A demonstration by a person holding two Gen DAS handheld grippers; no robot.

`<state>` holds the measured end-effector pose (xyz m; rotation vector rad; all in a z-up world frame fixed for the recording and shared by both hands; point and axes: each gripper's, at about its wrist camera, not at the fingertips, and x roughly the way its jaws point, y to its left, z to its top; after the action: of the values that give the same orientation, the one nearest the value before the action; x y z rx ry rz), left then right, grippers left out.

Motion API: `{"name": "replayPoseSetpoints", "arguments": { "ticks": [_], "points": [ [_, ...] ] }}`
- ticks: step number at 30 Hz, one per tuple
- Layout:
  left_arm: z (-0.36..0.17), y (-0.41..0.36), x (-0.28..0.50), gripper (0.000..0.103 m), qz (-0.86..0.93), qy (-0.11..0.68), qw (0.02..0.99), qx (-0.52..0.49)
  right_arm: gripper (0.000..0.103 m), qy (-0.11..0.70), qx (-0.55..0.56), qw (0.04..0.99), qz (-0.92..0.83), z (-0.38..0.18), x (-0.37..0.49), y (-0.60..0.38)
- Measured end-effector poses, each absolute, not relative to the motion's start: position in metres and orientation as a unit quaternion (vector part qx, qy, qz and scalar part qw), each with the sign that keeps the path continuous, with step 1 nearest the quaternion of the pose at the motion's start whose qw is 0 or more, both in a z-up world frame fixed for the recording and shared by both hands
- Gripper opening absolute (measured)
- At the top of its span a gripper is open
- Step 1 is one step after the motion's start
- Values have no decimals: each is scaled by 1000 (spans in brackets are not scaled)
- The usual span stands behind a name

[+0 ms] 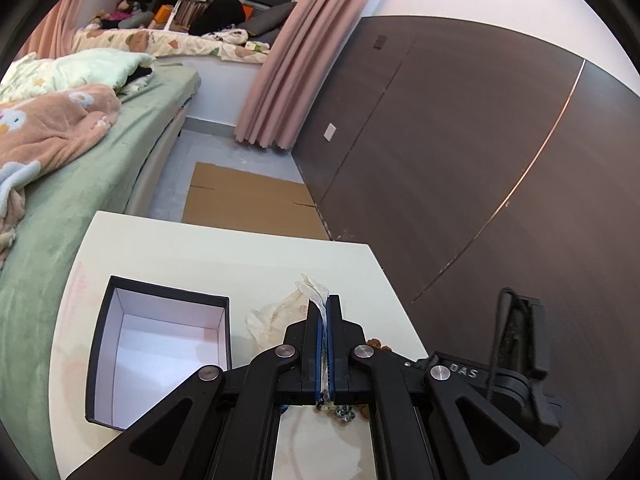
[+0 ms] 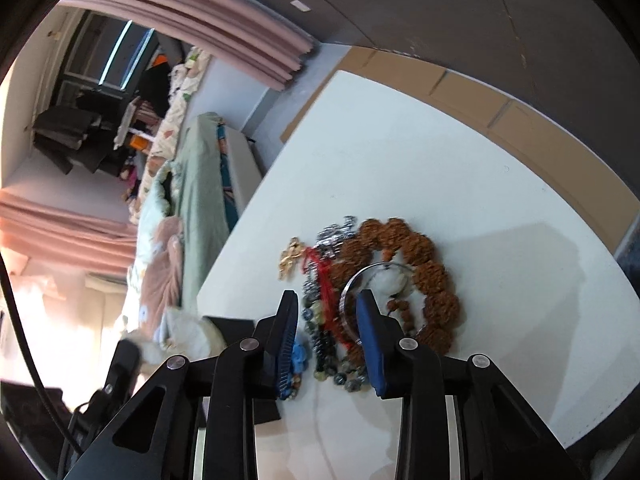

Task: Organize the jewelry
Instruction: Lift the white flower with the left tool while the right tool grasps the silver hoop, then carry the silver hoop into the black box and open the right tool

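Note:
In the left wrist view my left gripper [image 1: 325, 304] is shut on a crumpled white tissue [image 1: 316, 292], held just right of an open black box with a white inside [image 1: 160, 344] on the white table [image 1: 224, 248]. In the right wrist view my right gripper [image 2: 326, 300] is open over a jewelry pile: a brown bead bracelet [image 2: 424, 264], a silver bangle [image 2: 352, 284], a red cord [image 2: 320, 268], a gold pendant [image 2: 290, 258], dark green beads [image 2: 320, 344] and a blue piece [image 2: 300, 356]. The jaws straddle the beads and the bangle's edge.
A bed with green sheet and pink blanket [image 1: 60, 152] lies left of the table. Flat cardboard [image 1: 248, 200] lies on the floor beyond it. A dark brown wardrobe [image 1: 480, 140] stands to the right. The other gripper's body [image 1: 516, 360] shows at lower right.

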<state>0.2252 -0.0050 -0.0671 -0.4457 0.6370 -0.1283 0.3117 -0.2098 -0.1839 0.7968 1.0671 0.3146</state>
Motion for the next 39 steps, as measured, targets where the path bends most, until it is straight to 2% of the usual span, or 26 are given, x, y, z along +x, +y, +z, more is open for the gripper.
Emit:
{"name": "replayPoseSetpoints", "arguments": {
  "ticks": [2,6,17,19,20,31,39],
  "points": [
    [-66,-5,224,1,-63,308,924,-217,33,496,374,772,138,-187,317,-213],
    [-62,-5,221,1,-61,300,928,-214,25,499,381,766,136,-193,324,-211],
    [-63,-3,220,1,-54,296,930,-213,24,515,402,744,144,-200,319,-205],
    [-61,-2,219,1,-54,293,931,-210,16,508,404,746,149,-197,317,-207],
    [-59,-2,218,1,-54,292,932,-209,6,503,406,747,154,-194,315,-207],
    [-38,24,202,1,-46,267,938,-214,5,440,425,759,222,-160,298,-203],
    [-26,56,190,1,-21,257,943,-209,5,418,400,753,312,-135,296,-149]
  ]
}}
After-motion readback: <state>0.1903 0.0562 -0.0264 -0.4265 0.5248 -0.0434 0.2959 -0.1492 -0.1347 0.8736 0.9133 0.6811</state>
